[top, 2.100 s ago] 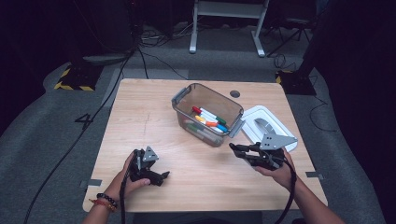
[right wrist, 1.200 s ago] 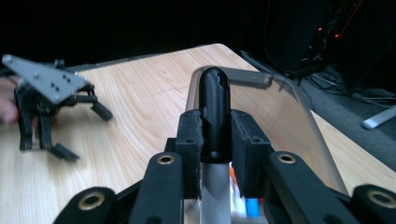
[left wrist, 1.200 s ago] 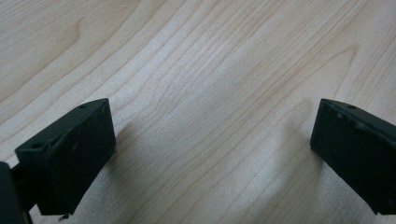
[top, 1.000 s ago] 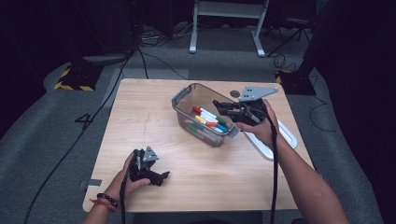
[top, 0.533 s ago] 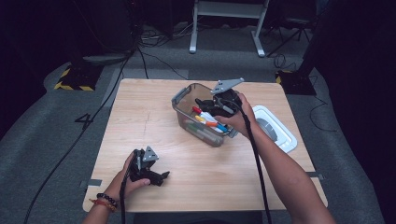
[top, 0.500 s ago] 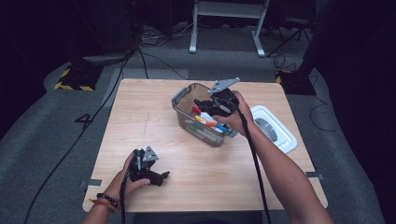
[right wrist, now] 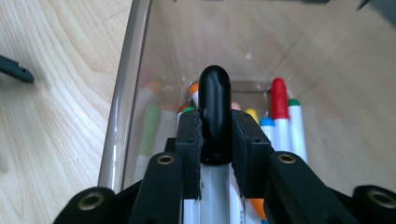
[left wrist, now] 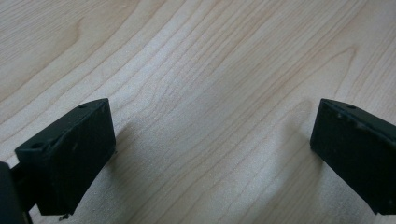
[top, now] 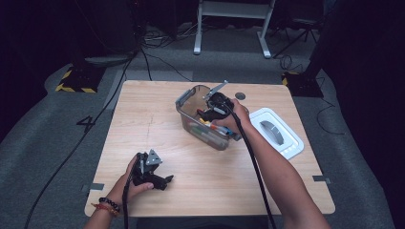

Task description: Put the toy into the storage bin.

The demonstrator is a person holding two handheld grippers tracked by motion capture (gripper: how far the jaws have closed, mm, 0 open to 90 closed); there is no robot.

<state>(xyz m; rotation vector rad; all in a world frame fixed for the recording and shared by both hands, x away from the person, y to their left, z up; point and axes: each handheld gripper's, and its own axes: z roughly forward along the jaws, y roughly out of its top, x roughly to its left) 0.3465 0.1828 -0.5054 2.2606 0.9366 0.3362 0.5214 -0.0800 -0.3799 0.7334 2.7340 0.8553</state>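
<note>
Having swung my right gripper (right wrist: 215,140) from the lid (top: 277,132) into the bin (top: 187,98), I'm clamping a black-capped marker (right wrist: 215,107), left gripper (left wrist: 210,154) resting open.

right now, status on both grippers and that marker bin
Right gripper shut on a black-capped marker, over the clear bin. Left gripper open, idle on the table. Other markers lie in the bin below; nothing blocking.

The right tongs (top: 206,110) are squeezed tight, arm stretched far forward. The left tongs (top: 165,180) lie low with jaws wide apart.
</note>
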